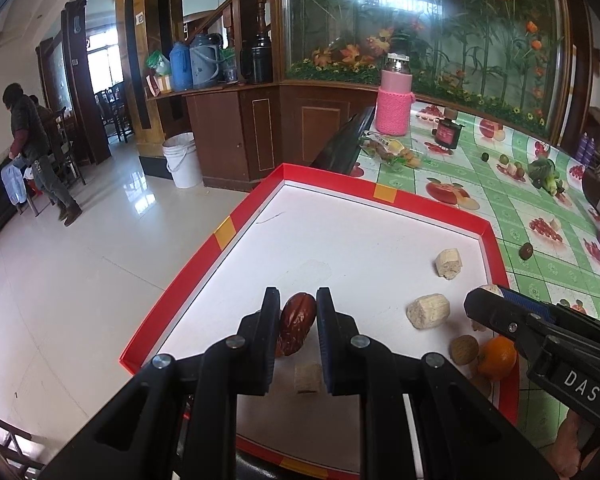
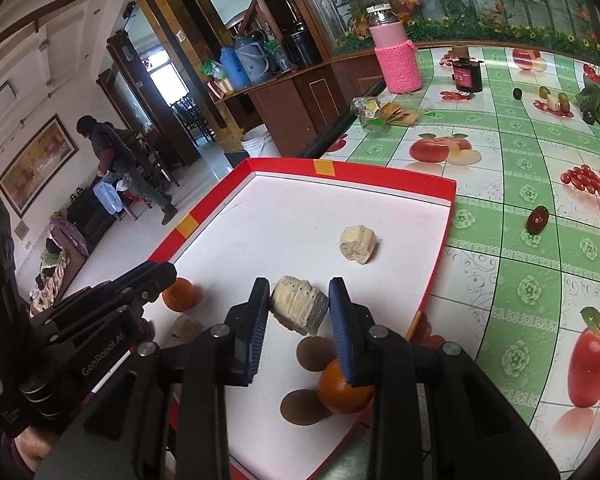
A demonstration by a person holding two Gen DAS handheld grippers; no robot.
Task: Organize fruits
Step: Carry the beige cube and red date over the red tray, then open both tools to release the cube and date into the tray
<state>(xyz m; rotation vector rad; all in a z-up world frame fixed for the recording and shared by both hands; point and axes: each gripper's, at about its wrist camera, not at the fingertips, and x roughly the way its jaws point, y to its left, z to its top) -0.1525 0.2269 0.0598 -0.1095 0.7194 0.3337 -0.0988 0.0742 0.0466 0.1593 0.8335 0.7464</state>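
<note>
I read "DAS" in white letters on the right gripper (image 1: 496, 312), on its black body off to the right of my left gripper (image 1: 298, 312). "GenRobot.AI" runs along the left gripper's black arm.

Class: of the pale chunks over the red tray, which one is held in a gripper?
The chunk between the right gripper pads; the other lies free farther up the tray.

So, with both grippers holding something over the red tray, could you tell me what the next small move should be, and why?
Probably lower the left gripper slightly and release the red date onto the bare white floor of the red tray. Its pads are clamped on the date above open space, while the right gripper holds a pale chunk near other pieces.
</note>
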